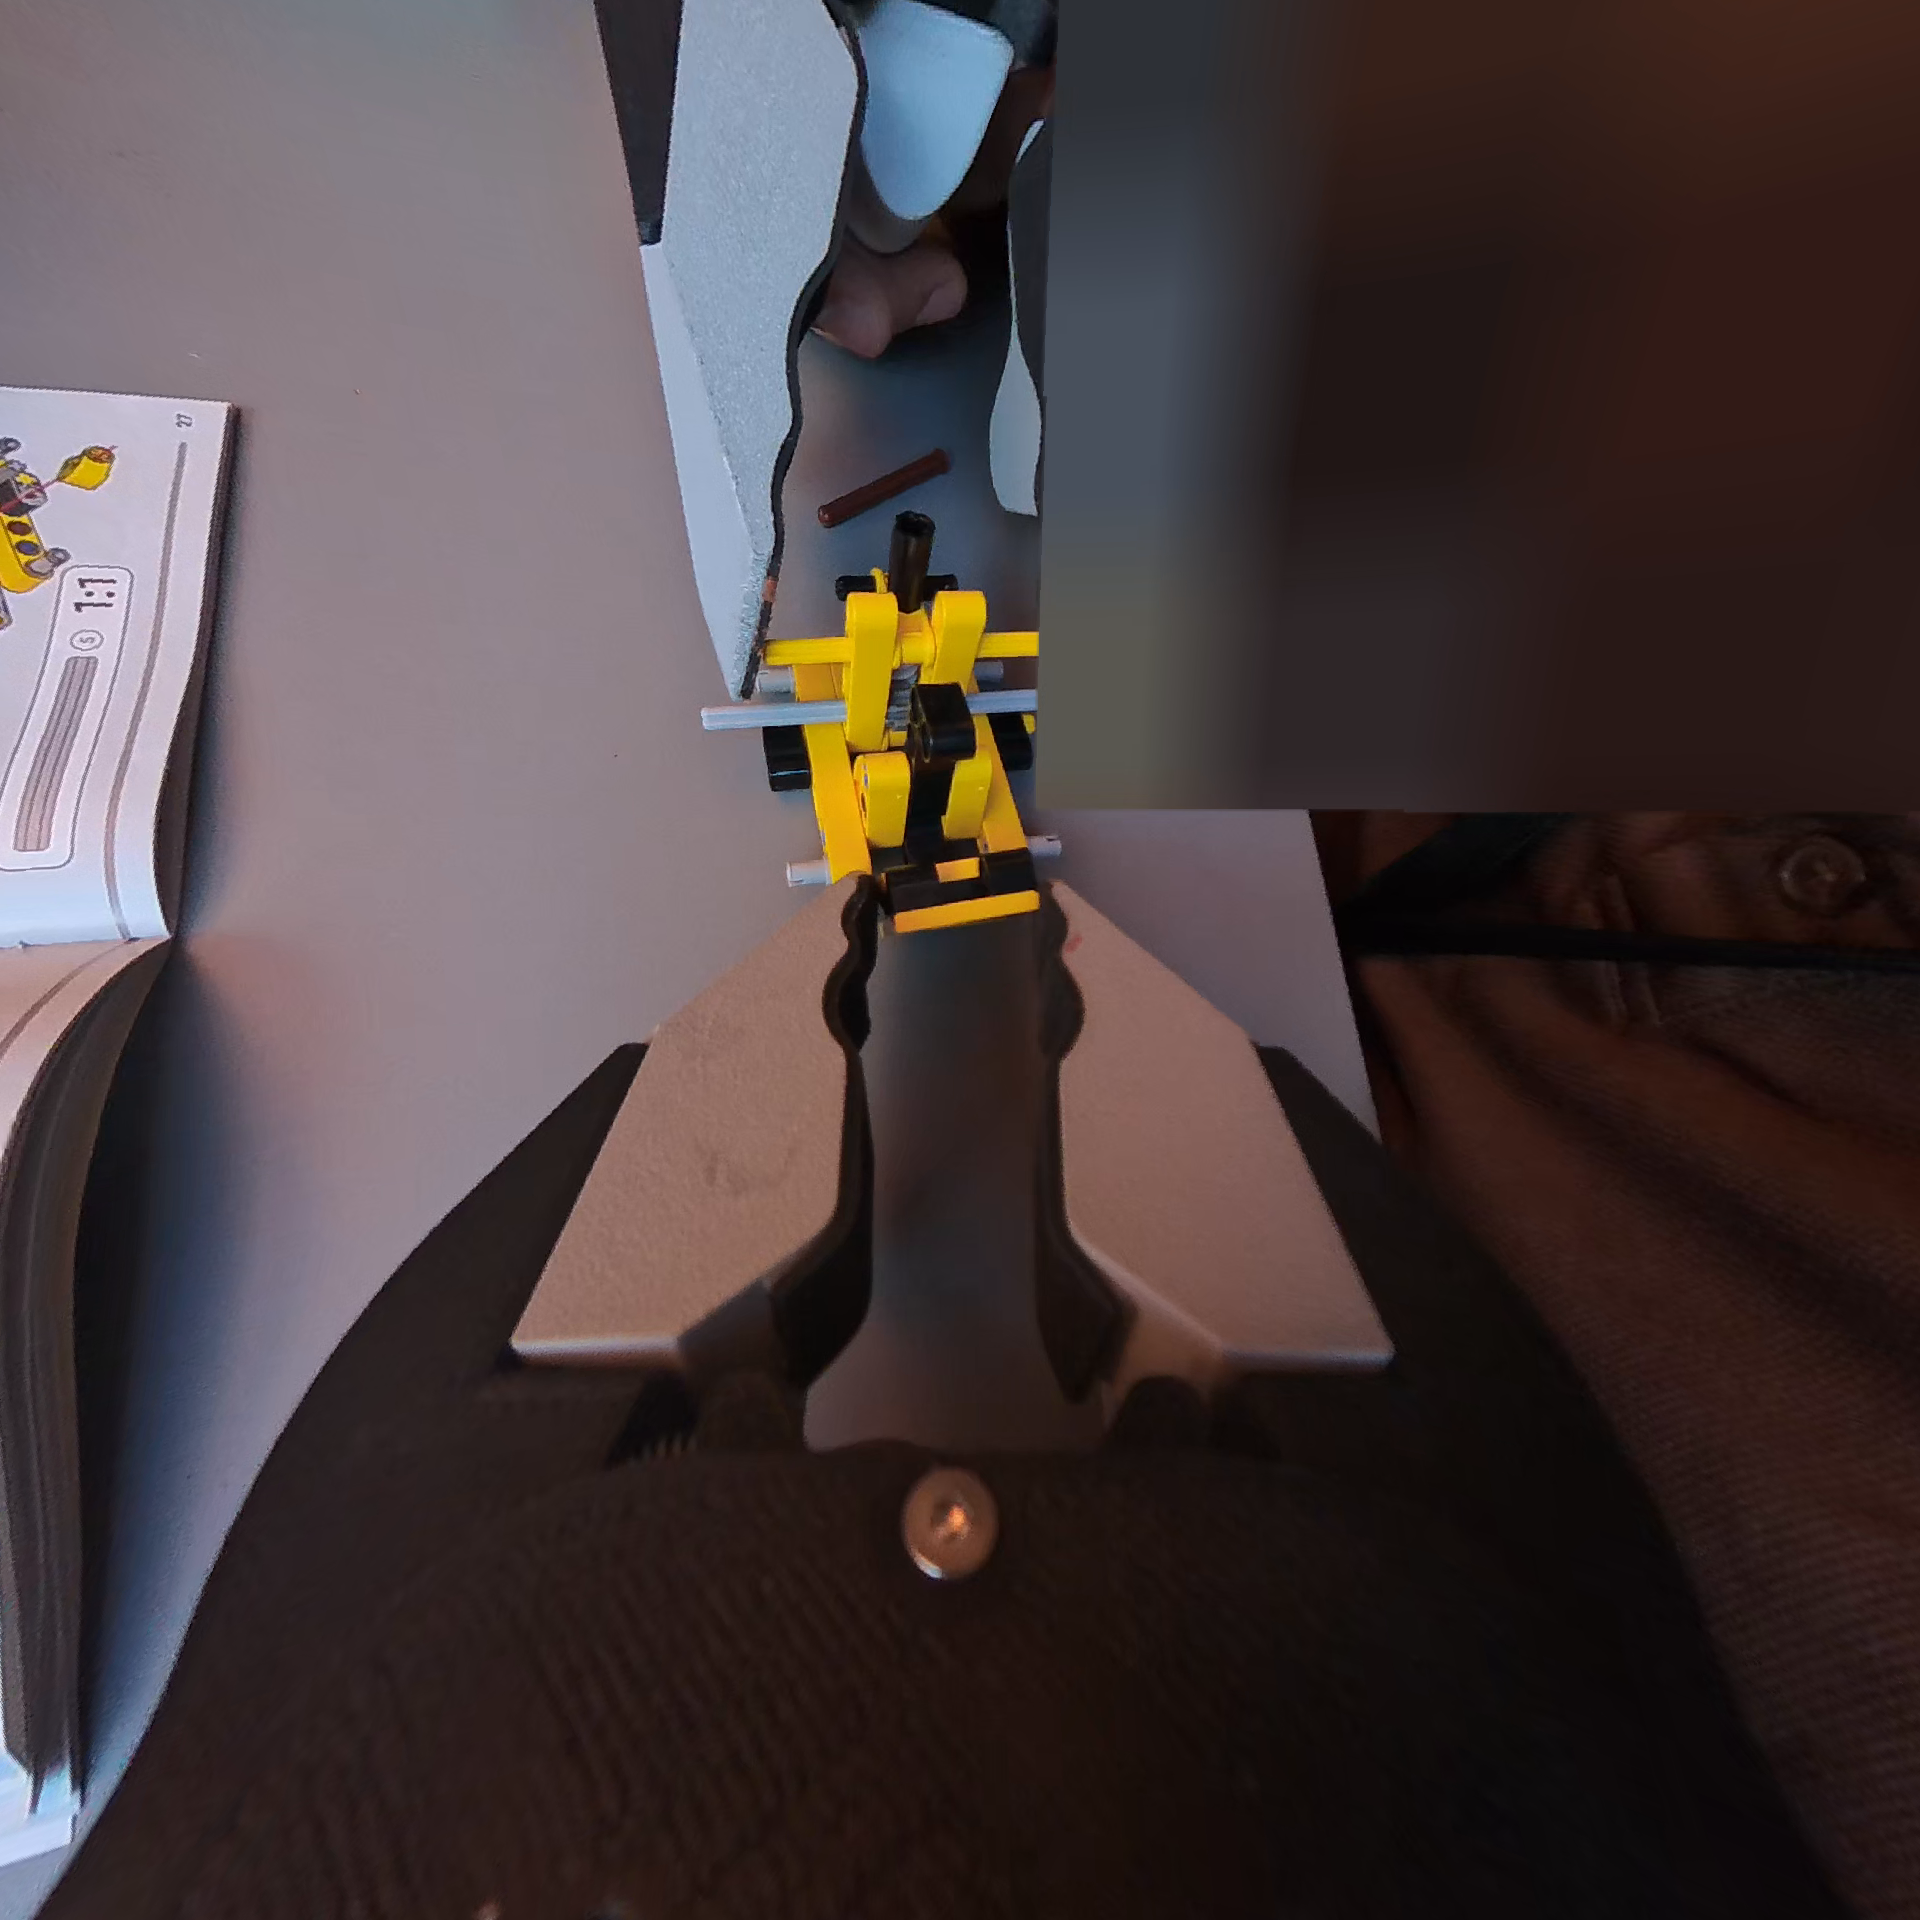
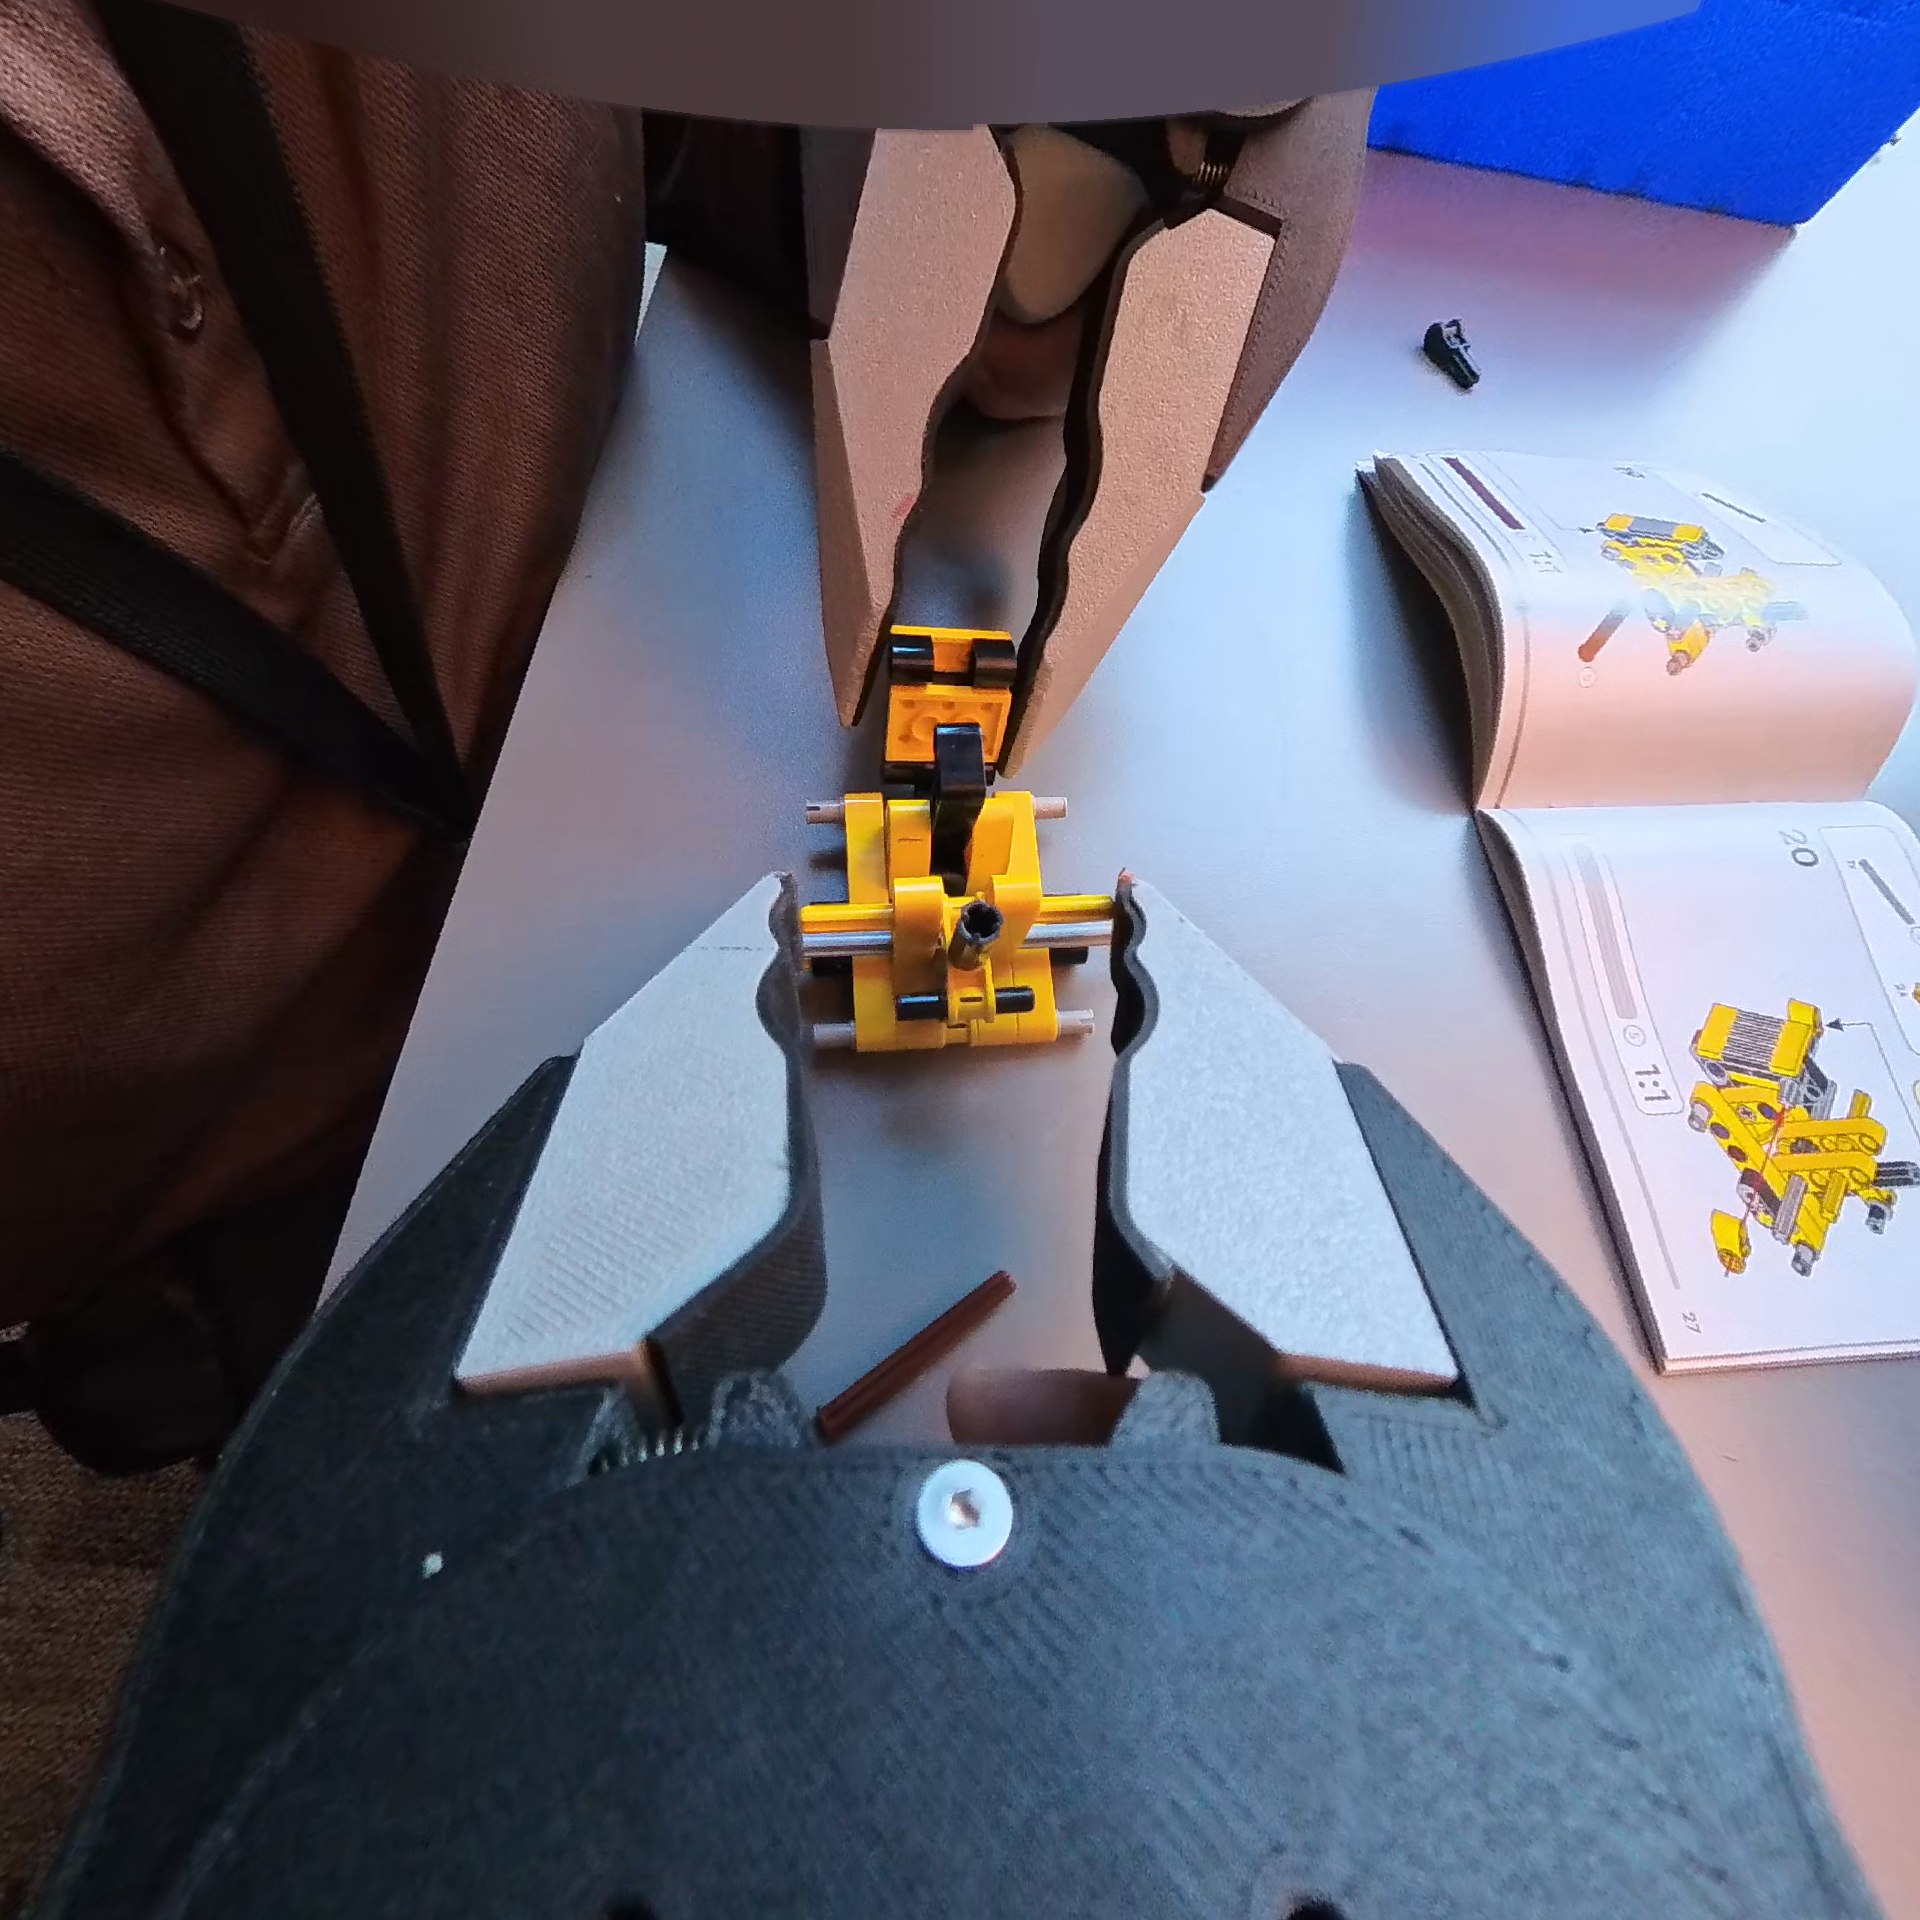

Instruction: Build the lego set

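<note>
A yellow and black lego model (image 2: 945, 935) stands on the grey table (image 2: 1247, 727) between both grippers. My left gripper (image 1: 956, 899) is shut on the model's flat yellow and black end (image 1: 961, 883); it also shows in the right wrist view (image 2: 935, 743), coming in from the top. My right gripper (image 2: 953, 904) spans the model's other end, and its fingertips (image 2: 784, 925) touch the ends of the yellow cross axle. One of its fingers (image 1: 727, 416) shows in the left wrist view. A black pin (image 2: 980, 920) sticks up from the model. A brown axle (image 2: 914, 1356) lies loose on the table between my right fingers.
An open instruction booklet (image 2: 1704, 1039) lies to the right of the model and shows at the left edge of the left wrist view (image 1: 94, 665). A small black piece (image 2: 1452, 353) lies far right. A blue object (image 2: 1662, 114) is beyond it. A person's brown shirt (image 2: 208, 623) borders the table. Only a small space, under 4 cm, lies between the two pairs of fingers. About 20 cm separates my left fingertips from the small black piece (image 2: 1452, 353).
</note>
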`<act>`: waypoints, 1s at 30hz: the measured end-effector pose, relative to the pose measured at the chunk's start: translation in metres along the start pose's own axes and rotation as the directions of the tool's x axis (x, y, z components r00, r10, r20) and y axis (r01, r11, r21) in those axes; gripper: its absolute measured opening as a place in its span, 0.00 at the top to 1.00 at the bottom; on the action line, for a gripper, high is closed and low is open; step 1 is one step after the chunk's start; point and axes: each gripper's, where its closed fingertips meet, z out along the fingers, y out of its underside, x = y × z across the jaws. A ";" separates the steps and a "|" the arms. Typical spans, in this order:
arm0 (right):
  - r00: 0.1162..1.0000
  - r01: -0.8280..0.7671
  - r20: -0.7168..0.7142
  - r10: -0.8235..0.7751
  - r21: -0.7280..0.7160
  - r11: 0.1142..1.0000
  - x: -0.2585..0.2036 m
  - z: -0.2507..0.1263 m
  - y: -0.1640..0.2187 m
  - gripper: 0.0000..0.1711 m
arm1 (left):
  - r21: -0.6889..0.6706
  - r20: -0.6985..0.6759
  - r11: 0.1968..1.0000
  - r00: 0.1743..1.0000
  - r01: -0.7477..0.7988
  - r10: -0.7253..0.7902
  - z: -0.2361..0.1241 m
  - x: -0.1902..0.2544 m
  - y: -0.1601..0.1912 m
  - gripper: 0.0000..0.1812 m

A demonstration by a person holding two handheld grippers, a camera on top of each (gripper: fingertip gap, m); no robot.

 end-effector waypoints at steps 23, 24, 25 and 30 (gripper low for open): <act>0.992 -0.125 0.038 0.120 0.175 0.977 0.007 -0.020 -0.018 0.63 | 0.139 0.054 0.989 0.996 0.061 -0.069 -0.027 -0.009 -0.005 0.72; 0.989 -0.144 0.046 0.137 0.201 0.969 0.008 -0.024 -0.020 0.63 | 0.139 0.065 0.989 0.996 0.058 -0.068 -0.030 -0.010 -0.003 0.72; 0.986 -0.164 0.052 0.156 0.228 0.960 0.010 -0.028 -0.022 0.63 | 0.141 0.074 0.989 0.995 0.054 -0.065 -0.033 -0.011 -0.001 0.72; 0.962 -0.272 0.078 0.262 0.354 0.895 0.030 -0.050 -0.029 0.63 | 0.161 0.127 0.987 0.991 0.011 -0.031 -0.051 -0.013 0.008 0.72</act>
